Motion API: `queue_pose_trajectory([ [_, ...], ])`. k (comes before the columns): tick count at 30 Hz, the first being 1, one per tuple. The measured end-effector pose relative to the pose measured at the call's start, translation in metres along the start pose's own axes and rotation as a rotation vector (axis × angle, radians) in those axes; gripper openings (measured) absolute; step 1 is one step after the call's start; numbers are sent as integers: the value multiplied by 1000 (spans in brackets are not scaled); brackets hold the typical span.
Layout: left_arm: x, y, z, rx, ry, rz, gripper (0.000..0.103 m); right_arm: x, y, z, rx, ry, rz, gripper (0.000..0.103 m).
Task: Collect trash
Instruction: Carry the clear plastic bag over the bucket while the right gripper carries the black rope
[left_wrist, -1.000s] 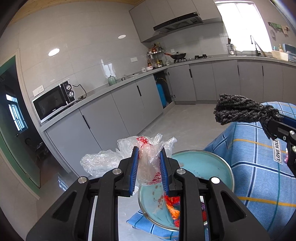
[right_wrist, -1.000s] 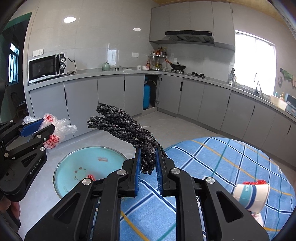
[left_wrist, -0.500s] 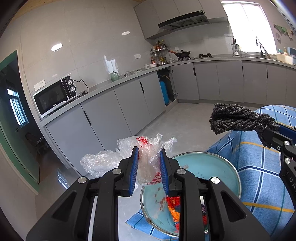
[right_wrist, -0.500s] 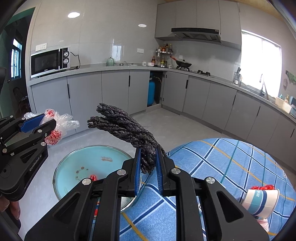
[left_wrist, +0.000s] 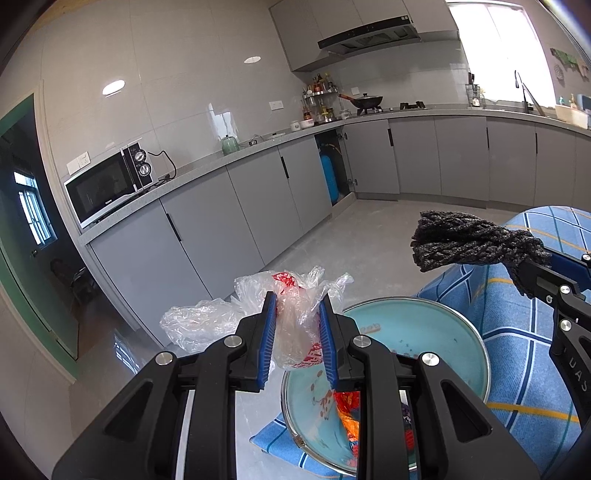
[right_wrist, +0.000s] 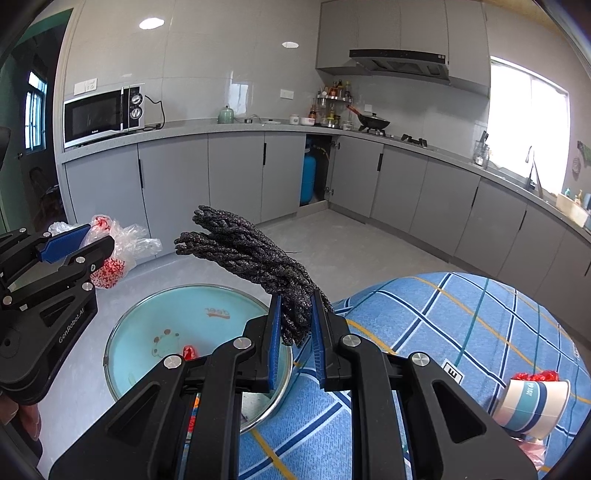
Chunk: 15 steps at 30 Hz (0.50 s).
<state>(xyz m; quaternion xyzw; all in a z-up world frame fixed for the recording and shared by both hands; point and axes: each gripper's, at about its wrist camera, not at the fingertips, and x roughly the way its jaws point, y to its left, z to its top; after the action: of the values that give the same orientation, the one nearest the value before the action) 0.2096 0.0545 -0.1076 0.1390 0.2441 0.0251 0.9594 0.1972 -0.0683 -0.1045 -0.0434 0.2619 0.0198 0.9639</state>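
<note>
On the left, the crumpled clear plastic bag (left_wrist: 295, 314) with red print looks nearly weightless, limp and slick; a bunched fold is the sensible place to pinch it, since a single film layer could slide out; it hangs in the air beyond the near edge of the pale blue basin (left_wrist: 436, 325), over the floor side. The left gripper (left_wrist: 297, 343) has its blue pads (left_wrist: 269, 332) drawn close together and pressing the bunched film from both sides, so it is clamped on the bag; loose folds spill out to the left of the jaws.

To the right, the dark twisted rope bundle (right_wrist: 255, 258) reads as light, soft and rough-surfaced, unlikely to slip; held by one end it juts out stiffly enough to keep its shape, up and to the left above the basin (right_wrist: 166, 306). The right gripper (right_wrist: 295, 332) stands narrowly parted with the knotted end squeezed between its pads; it is gripping the rope. The basin, which already holds a few colourful wrappers, sits at the edge of the blue checked tablecloth (right_wrist: 443, 325); further right a striped paper cup (right_wrist: 532, 406) with red scraps lies tipped on the cloth, well apart from both grippers.
</note>
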Motion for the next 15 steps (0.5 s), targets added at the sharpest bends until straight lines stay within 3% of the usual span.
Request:
queue_pose_trajectory([
  [15,5,1,-2,-1,12,0,24,9,4,-2,-12,17,21,17],
])
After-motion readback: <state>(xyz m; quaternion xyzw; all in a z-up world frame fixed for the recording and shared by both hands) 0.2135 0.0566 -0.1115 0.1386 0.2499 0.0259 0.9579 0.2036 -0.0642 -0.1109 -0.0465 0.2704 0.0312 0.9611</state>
